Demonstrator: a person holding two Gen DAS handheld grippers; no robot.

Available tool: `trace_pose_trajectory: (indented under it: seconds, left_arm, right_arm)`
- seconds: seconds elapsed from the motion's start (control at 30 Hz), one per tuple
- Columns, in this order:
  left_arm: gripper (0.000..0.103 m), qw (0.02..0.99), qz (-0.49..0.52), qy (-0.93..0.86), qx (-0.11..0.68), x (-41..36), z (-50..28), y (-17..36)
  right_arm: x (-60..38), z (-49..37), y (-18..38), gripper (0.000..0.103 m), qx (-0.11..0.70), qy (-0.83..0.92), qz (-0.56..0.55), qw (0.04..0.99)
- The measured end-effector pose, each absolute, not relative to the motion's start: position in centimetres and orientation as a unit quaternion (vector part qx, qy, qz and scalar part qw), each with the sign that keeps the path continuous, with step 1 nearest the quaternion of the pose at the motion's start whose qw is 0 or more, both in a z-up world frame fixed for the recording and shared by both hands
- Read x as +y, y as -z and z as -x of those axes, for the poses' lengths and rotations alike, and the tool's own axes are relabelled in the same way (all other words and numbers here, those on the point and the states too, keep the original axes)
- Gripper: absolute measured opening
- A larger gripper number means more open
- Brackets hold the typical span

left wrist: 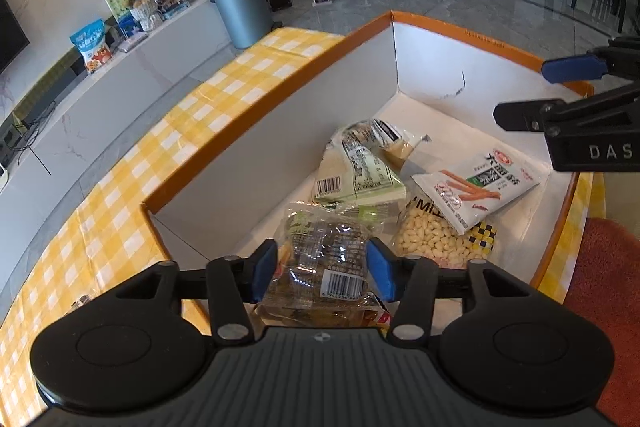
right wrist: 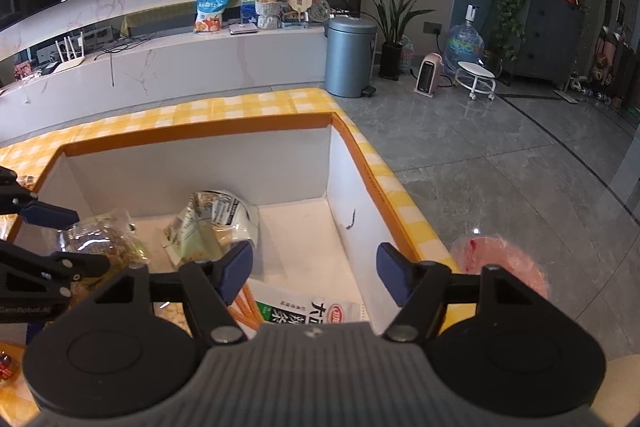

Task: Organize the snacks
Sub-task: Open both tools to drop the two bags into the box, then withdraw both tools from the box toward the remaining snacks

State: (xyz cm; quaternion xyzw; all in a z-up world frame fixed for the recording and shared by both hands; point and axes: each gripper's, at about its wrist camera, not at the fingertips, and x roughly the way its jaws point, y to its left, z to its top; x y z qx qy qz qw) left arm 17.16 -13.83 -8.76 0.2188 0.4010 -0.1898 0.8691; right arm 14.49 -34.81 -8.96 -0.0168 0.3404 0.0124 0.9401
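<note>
An orange-rimmed white box [left wrist: 280,131] stands on the yellow checked tablecloth [left wrist: 120,211]. My left gripper [left wrist: 322,269] is shut on a clear packet of brown snacks [left wrist: 320,263], held over the box's near end. In the box lie a green-white packet [left wrist: 356,167], a bag of pale nuts [left wrist: 436,239] and a white packet with orange sticks [left wrist: 476,187]. My right gripper [right wrist: 316,273] is open and empty above the white packet [right wrist: 304,309]; it also shows in the left wrist view [left wrist: 532,91]. The box [right wrist: 200,167] and the held packet [right wrist: 100,247] show in the right wrist view.
A grey bin [right wrist: 350,57], a potted plant [right wrist: 394,39], a small heater [right wrist: 430,73] and a white stool [right wrist: 476,79] stand on the floor beyond the table. A low TV shelf [right wrist: 160,67] runs along the wall. An orange cloth [left wrist: 604,287] lies at the right.
</note>
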Motion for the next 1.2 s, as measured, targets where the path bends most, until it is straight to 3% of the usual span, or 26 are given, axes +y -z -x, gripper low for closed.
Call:
trace_pose_trajectory:
  seconds: [0.1, 0.37, 0.53, 0.67, 0.73, 0.9, 1.2]
  left_arm:
    - [0.079, 0.88, -0.209, 0.195, 0.38, -13.1, -16.2, 7.9]
    - [0.08, 0.903, -0.171, 0.18, 0.35, -10.2, -12.6, 5.7]
    - [0.08, 0.917, -0.132, 0.138, 0.349, -7.1, -10.9, 4.9]
    - [0.08, 0.927, -0.092, 0.101, 0.35, -4.4, -9.9, 4.7]
    - [0.08, 0.928, -0.08, 0.086, 0.353, -3.1, -9.6, 4.7]
    - [0.08, 0.929, -0.061, 0.061, 0.36, -0.4, -9.2, 5.1]
    - [0.08, 0.925, -0.04, 0.04, 0.375, 2.6, -8.9, 6.3]
  right_arm:
    - [-34.5, -14.0, 8.6, 0.07, 0.334, -0.019, 0.016, 0.942]
    - [-32.8, -12.2, 7.2, 0.072, 0.304, -0.058, 0.003, 0.951]
    - [-30.6, -12.4, 7.3, 0.049, 0.336, -0.135, -0.025, 0.932]
    - [-28.0, -13.6, 8.3, 0.042, 0.385, -0.172, -0.014, 0.907]
    - [-26.5, -14.6, 9.0, 0.029, 0.41, -0.173, 0.006, 0.896]
    - [-24.2, -17.0, 10.3, 0.028, 0.445, -0.181, 0.024, 0.877]
    - [-21.2, -19.3, 10.2, 0.029, 0.41, -0.17, 0.053, 0.894]
